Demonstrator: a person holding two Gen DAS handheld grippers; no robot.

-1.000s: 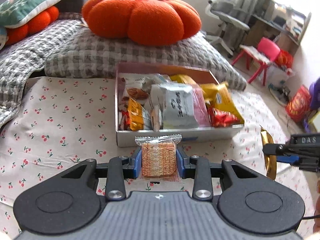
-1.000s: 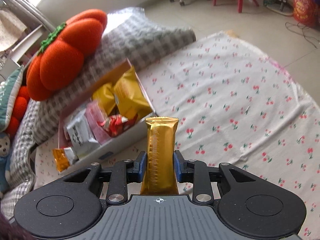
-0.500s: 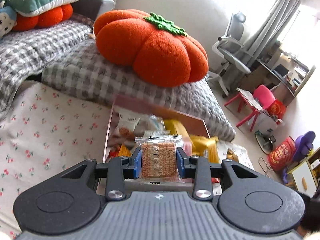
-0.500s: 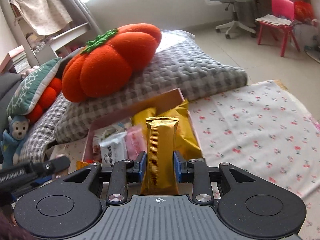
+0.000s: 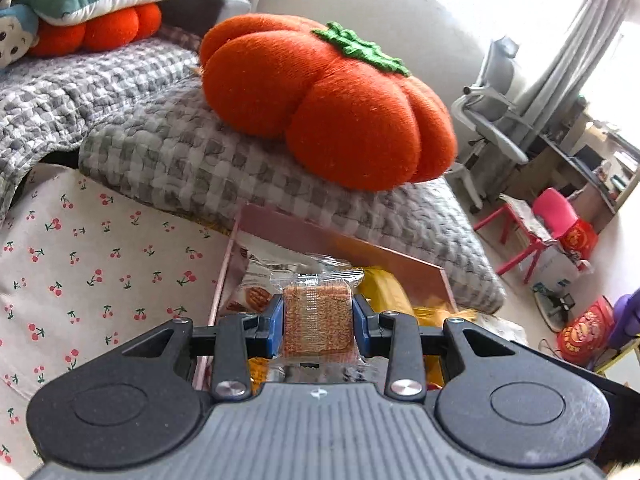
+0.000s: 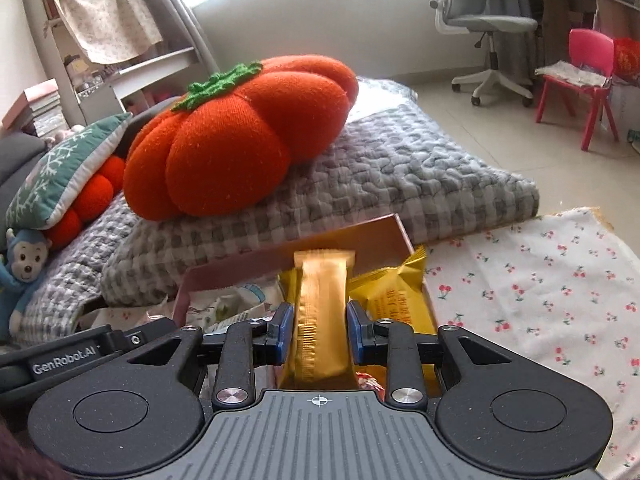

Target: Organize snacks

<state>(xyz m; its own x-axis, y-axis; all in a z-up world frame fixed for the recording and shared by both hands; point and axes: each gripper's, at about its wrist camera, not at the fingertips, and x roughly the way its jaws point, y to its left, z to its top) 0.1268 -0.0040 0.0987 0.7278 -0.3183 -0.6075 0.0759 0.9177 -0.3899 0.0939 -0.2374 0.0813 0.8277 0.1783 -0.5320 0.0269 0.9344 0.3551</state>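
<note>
My left gripper (image 5: 318, 322) is shut on a clear-wrapped orange cracker packet (image 5: 318, 316) and holds it over the pink snack box (image 5: 340, 240), which holds several snack packs. My right gripper (image 6: 320, 332) is shut on a long gold snack bar (image 6: 322, 320) and holds it over the same box (image 6: 344, 236), above yellow packets (image 6: 396, 300). The left gripper's body (image 6: 80, 352) shows at the left of the right wrist view.
An orange pumpkin cushion (image 5: 328, 104) lies on a grey checked pillow (image 5: 192, 160) right behind the box. The cherry-print sheet (image 5: 80, 264) spreads left and right (image 6: 540, 288). An office chair (image 6: 488, 20) and a pink child's chair (image 6: 580, 76) stand on the floor beyond.
Both grippers have moved forward with their snacks, from in front of the box to over it. Both views now tilt up toward the cushion.
</note>
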